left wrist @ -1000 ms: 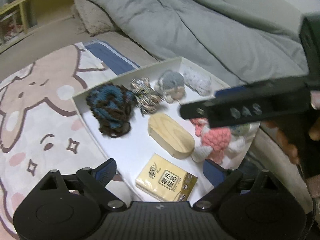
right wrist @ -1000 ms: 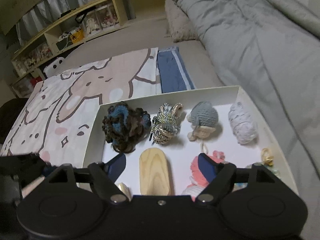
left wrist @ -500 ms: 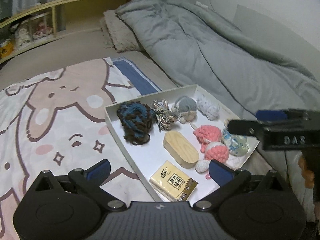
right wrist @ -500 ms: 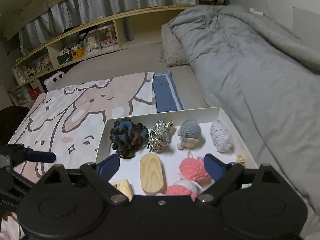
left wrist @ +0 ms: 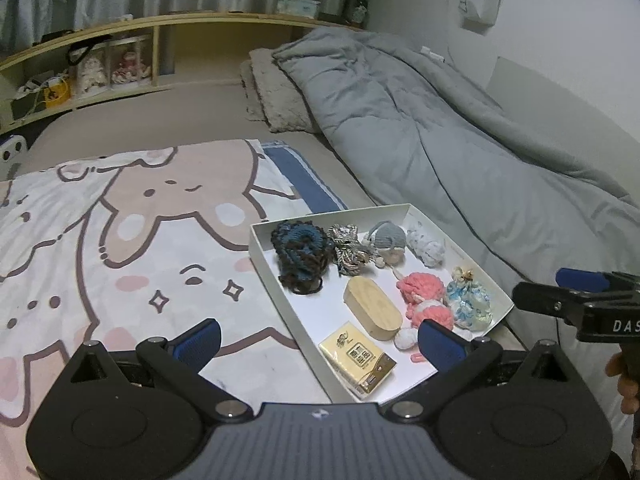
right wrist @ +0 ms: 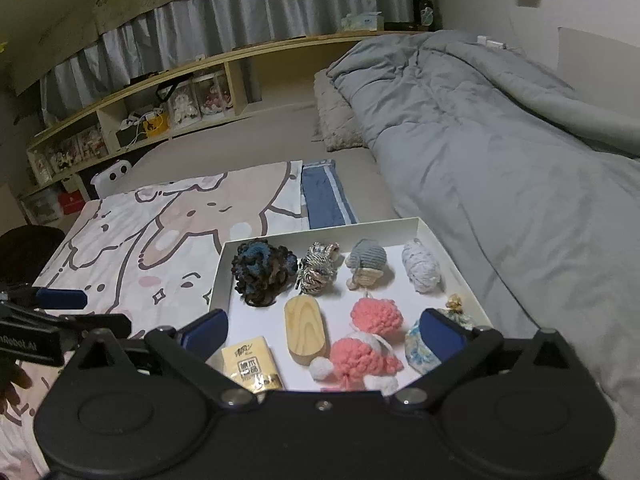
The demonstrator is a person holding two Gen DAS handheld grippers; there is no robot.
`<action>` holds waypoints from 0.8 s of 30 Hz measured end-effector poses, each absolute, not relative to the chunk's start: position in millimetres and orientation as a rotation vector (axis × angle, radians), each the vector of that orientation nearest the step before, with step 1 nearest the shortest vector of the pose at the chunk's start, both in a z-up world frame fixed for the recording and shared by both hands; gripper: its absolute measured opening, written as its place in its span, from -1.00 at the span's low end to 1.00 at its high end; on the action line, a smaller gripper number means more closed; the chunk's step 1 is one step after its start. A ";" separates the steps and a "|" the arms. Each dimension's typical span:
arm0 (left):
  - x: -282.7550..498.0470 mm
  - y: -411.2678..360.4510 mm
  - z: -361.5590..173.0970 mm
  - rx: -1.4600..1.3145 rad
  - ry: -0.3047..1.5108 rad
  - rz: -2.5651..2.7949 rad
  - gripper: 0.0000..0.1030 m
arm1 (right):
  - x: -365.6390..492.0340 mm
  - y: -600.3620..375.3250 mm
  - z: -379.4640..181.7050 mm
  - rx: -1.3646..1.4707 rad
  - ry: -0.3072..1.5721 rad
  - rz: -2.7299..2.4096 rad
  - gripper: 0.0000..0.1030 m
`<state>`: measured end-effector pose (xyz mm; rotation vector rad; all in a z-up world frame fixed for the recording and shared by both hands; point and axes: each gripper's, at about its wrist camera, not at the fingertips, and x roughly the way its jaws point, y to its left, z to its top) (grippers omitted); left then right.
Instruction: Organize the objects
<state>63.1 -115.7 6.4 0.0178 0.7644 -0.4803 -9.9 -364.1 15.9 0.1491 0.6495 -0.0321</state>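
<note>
**White tray of yarn pieces set on a bed, both grippers held wide and empty**

While both grippers are held above the bed, a white tray (right wrist: 320,227) is seen lying on the mattress, its left rim overlapping a cartoon-print blanket (left wrist: 120,248). Along the tray's far wall four things are lined up: a dark blue-brown yarn bundle (right wrist: 262,270), a grey-gold cord knot (right wrist: 318,268), a grey-blue knitted piece (right wrist: 366,260) and a white yarn skein (right wrist: 420,266). Nearer than these, at the tray's middle, a wooden oval box (right wrist: 306,330) is laid beside pink pompoms (right wrist: 370,334), with a blue-white pouch (left wrist: 468,304) against the tray's right wall and a yellow tissue pack (left wrist: 358,354) at the near left corner.

To the right of the tray a rumpled grey duvet (right wrist: 500,152) is spread; beyond the tray a blue cloth (right wrist: 324,196) and a fuzzy pillow (left wrist: 276,100) are seen, and behind them a low wooden shelf (right wrist: 208,76) under grey curtains (right wrist: 240,12).

The left gripper (left wrist: 318,338) is spread wide with nothing between its fingers. The right gripper (right wrist: 324,326) is likewise held wide apart and grasps nothing.
</note>
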 end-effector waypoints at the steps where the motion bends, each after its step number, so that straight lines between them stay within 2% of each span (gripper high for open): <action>1: 60.0 -113.7 7.6 0.019 0.758 -0.473 1.00 | -13.3 -363.4 16.5 0.150 0.648 -0.035 1.00; 14: 27.7 -89.2 18.6 0.004 0.678 -0.395 1.00 | -46.5 -358.8 20.0 0.170 0.628 -0.074 1.00; 24: 11.7 -83.8 14.2 0.026 0.683 -0.357 1.00 | -65.5 -348.0 15.6 0.152 0.629 -0.097 1.00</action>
